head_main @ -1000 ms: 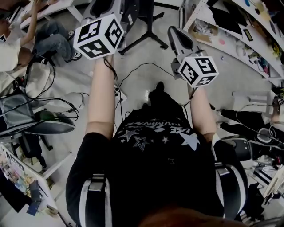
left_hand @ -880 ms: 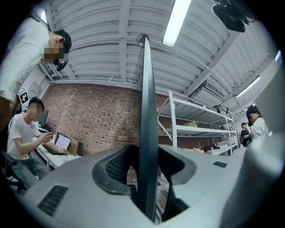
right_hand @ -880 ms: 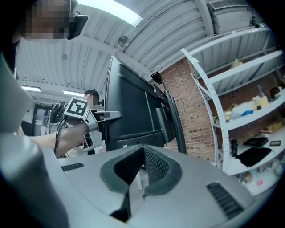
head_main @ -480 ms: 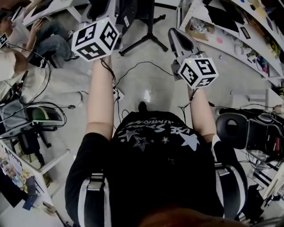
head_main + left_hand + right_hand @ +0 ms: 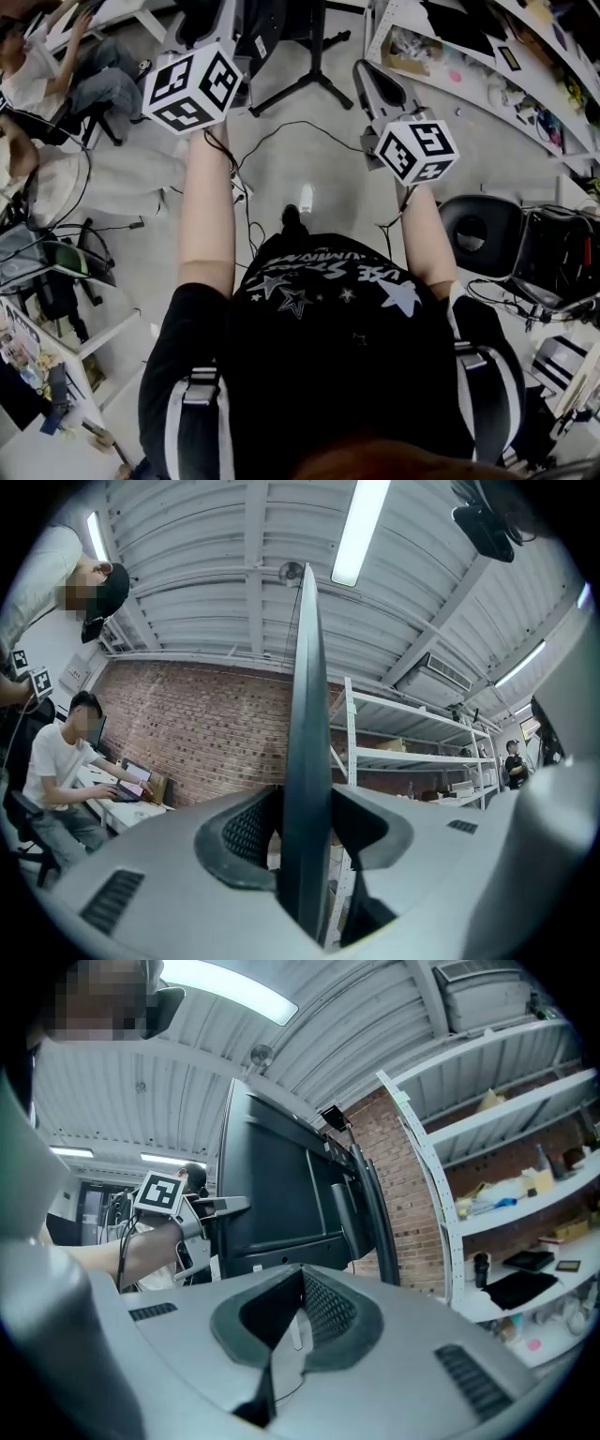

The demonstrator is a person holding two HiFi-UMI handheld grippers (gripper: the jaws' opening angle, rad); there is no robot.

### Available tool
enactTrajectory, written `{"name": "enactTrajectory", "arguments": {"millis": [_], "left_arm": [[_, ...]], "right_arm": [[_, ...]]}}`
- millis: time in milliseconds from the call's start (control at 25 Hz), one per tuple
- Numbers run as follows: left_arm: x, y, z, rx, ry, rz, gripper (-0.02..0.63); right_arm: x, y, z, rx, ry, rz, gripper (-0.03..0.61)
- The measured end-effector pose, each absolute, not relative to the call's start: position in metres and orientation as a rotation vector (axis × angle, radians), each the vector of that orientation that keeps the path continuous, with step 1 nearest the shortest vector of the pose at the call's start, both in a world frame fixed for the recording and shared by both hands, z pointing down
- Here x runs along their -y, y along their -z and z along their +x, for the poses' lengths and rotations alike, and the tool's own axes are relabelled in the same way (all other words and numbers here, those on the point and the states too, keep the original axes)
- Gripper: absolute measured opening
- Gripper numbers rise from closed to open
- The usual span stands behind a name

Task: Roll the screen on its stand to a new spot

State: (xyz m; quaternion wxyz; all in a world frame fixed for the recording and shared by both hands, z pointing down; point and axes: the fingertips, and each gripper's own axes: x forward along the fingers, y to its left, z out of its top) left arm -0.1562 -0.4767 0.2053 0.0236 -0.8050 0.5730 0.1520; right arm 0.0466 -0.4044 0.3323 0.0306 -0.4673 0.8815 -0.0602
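The dark screen on its black legged stand is at the top of the head view. My left gripper reaches up to its edge. In the left gripper view the screen's thin edge runs straight down between the jaws, and the left gripper is shut on it. The right gripper view shows the screen's back ahead, with the left gripper on its left edge. My right gripper is shut with nothing between its jaws, held apart from the screen.
White shelving with clutter lines the right side. A black office chair stands at my right. Cables cross the floor ahead. Seated people and desks are at the upper left. A brick wall and more shelves lie beyond the screen.
The floor, cables and seated people have shifted in the head view as I walk. The black chair at the right has come into view. Both grippers keep their places.
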Motion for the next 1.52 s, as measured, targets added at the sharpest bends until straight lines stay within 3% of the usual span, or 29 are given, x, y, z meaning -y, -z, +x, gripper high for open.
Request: {"name": "enactTrajectory", "arguments": {"millis": [1520], "left_arm": [[0.334, -0.209, -0.030, -1.764, -0.413, -2.481, 0.195]], "right_arm": [[0.264, -0.323, 0.142, -2.678, 0.184, -1.403, 0.006]]}}
